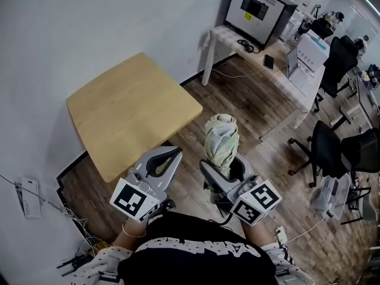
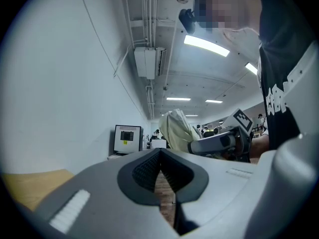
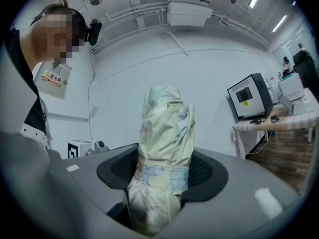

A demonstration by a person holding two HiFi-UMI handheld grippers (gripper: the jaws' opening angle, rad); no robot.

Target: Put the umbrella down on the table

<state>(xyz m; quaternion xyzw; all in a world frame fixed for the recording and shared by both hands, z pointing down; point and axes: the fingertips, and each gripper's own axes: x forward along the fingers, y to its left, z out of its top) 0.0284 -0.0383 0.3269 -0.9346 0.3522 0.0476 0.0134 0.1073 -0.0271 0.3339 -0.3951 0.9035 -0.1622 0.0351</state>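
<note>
A folded pale yellow-green umbrella point(image 1: 221, 136) stands upright between the jaws of my right gripper point(image 1: 224, 170), which is shut on it around its strapped middle point(image 3: 162, 176). In the head view it hangs over the wood floor, just right of the light wooden table point(image 1: 133, 105). My left gripper point(image 1: 171, 154) is beside the table's near corner, its jaws closed tip to tip with nothing in them point(image 2: 160, 152). The left gripper view shows the umbrella point(image 2: 175, 127) and the right gripper point(image 2: 219, 142) off to its right.
A white wall runs along the table's far and left sides. A white desk point(image 1: 279, 79) with a grey machine point(image 1: 258, 5) stands at the back. Black office chairs point(image 1: 329, 150) are at the right. Cables and a white box point(image 1: 29, 198) lie on the floor at the left.
</note>
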